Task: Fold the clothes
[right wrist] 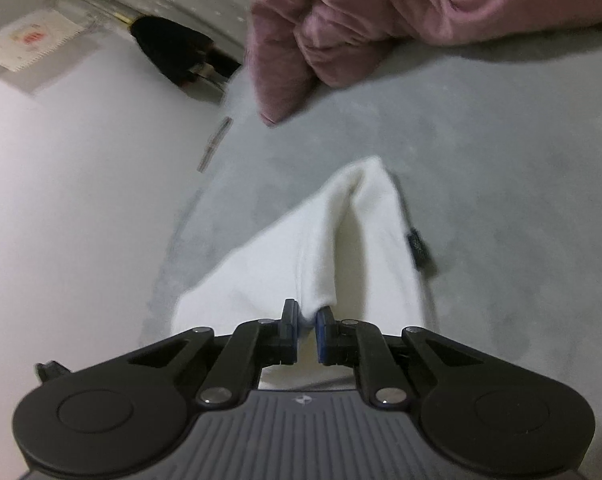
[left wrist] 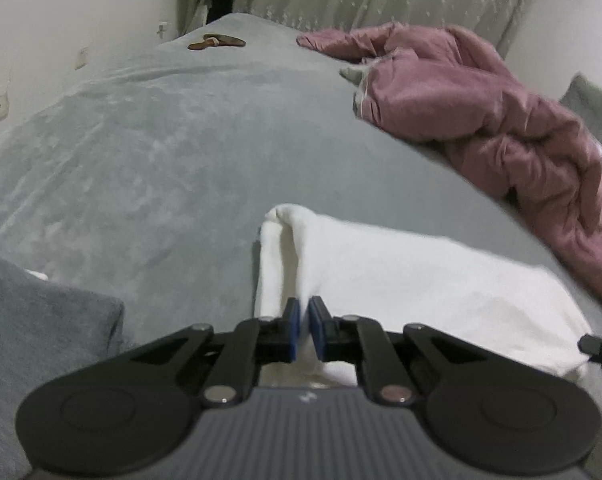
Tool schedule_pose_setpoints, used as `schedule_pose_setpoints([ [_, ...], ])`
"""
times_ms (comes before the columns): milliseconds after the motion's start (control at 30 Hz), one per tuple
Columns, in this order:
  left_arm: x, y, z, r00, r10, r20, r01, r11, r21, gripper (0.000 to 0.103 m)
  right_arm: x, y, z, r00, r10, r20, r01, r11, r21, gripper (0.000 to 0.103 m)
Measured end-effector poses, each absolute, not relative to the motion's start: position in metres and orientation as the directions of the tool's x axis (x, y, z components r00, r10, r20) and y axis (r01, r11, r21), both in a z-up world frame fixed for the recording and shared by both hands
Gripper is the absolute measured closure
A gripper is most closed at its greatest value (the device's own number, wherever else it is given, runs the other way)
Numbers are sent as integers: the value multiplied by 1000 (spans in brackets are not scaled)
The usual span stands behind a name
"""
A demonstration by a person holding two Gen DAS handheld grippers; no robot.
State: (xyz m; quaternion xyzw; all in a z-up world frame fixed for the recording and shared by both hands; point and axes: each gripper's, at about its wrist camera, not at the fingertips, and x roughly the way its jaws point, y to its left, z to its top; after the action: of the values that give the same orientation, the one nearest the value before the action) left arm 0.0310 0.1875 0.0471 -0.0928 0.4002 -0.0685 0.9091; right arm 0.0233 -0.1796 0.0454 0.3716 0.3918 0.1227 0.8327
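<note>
Pinching white garment edges, left gripper and right gripper jaws, grey bedspread beneath

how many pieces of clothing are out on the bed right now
2. A white garment lies near the bed's front edge, pinched by the left gripper and right gripper. A crumpled pink garment lies behind it. Others may sit out of view.

Bare grey bedspread ahead; pink jacket heaped at far right
</note>
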Motion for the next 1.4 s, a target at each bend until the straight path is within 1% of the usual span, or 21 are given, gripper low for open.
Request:
schedule_pose_setpoints([
  [200,30,169,42,675,-119,-728,88,993,-82,94,24,-173,44,650,465,-601,75,748,660,92],
  [267,29,166,43,678,-108,-727,94,994,-60,94,24,-170,44,646,451,-615,68,769,636,92],
  [400,31,172,46,670,-113,-734,77,994,-82,87,25,-164,43,640,422,-642,54,809,586,92],
  [467,31,177,51,674,-116,-730,66,993,-96,85,26,-160,43,638,407,-654,47,828,559,92],
  [500,31,176,53,684,-108,-722,64,994,-89,82,27,-157,44,638,397,-660,39,839,543,92],
  [667,29,168,64,743,-74,-666,66,997,-38,83,26,-149,46,633,374,-678,13,870,492,90],
  [833,33,142,69,770,-139,-623,138,989,-49,82,25,-144,47,631,347,-694,-12,898,439,90],
  [933,39,127,64,764,-156,-627,164,985,-47,81,25,-139,49,632,330,-701,-27,914,406,90],
  [1033,44,119,55,739,-176,-650,174,982,-68,81,25,-139,49,633,332,-699,-30,913,406,90],
  [1233,46,115,35,698,-160,-698,177,983,-48,81,26,-142,54,647,321,-692,-40,920,390,90],
  [1333,44,114,31,691,-156,-706,183,982,-38,81,26,-143,59,660,306,-686,-44,928,371,89],
  [1400,43,113,30,687,-159,-709,188,982,-38,80,27,-144,62,669,296,-682,-47,932,358,87],
])
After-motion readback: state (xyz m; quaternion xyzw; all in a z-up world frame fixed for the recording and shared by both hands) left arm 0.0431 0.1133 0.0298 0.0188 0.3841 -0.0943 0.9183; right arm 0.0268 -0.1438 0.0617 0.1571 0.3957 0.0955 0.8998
